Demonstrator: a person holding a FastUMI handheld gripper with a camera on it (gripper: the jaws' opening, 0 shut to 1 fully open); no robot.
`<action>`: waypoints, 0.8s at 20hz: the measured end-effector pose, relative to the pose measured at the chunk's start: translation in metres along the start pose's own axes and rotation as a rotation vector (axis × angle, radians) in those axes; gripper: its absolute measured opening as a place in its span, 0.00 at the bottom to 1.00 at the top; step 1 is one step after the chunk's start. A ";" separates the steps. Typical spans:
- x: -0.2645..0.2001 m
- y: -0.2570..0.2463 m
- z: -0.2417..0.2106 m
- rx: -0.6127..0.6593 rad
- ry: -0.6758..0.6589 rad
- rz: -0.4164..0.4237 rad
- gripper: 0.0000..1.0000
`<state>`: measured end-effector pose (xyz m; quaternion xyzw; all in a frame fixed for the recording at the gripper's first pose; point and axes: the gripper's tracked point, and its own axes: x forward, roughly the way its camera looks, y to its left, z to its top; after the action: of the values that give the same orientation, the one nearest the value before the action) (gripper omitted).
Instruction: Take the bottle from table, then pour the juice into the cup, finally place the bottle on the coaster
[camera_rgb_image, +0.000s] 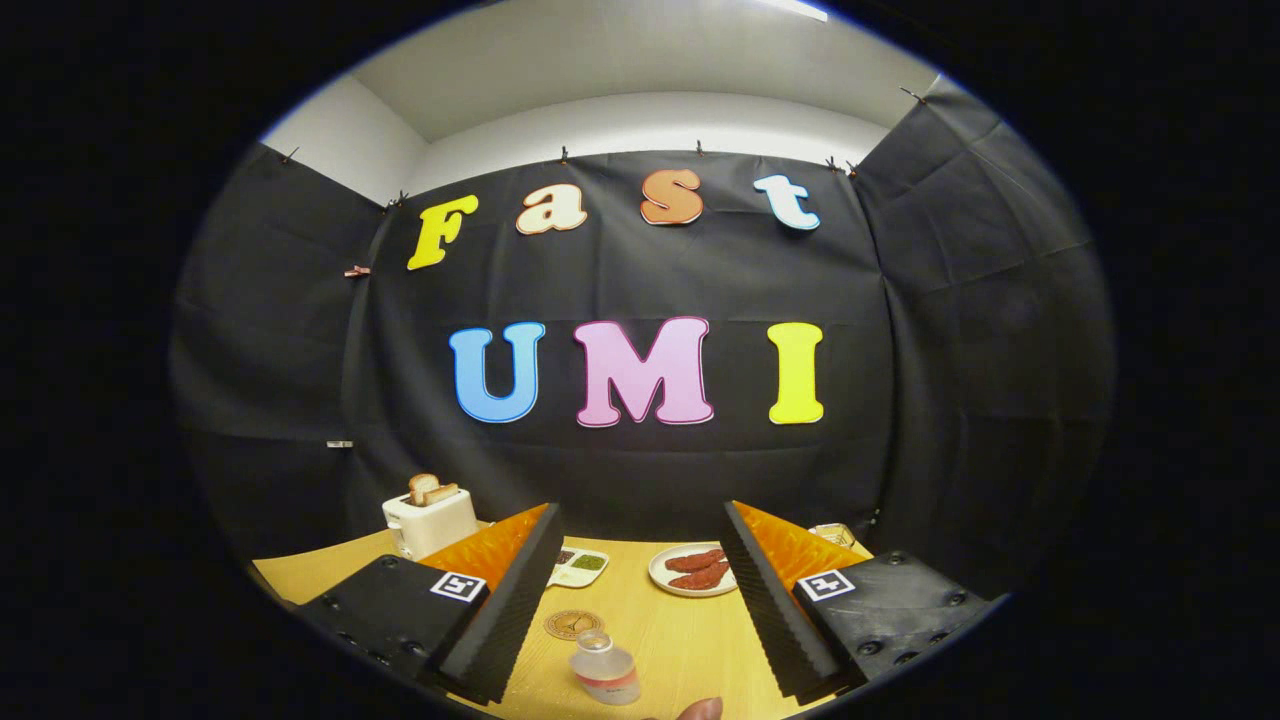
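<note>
A small clear bottle (604, 670) with a pale label stands upright on the wooden table (680, 630), low between my two fingers and apart from both. My gripper (640, 540) is open wide, its fingers reaching out above the table with nothing between them. A round brown coaster (573, 624) lies flat just beyond the bottle, close to the left finger (510, 590). A rounded reddish-brown thing (700, 709) peeks in just right of the bottle; I cannot tell what it is.
A white toaster (430, 520) with two slices of bread stands at the table's far left. A white plate with sausages (697, 570) lies beyond the fingers. A small sauce tray (578, 566) sits next to the left finger, and a clear container (833, 534) is behind the right finger.
</note>
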<state>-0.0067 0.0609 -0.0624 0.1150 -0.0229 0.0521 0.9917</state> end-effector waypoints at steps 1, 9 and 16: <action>-0.003 0.004 -0.012 -0.011 -0.003 0.006 0.97; -0.013 0.020 -0.119 -0.040 0.077 0.028 0.97; -0.008 0.026 -0.198 -0.054 0.136 0.009 0.97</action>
<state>-0.0111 0.1312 -0.2499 0.0841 0.0428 0.0638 0.9935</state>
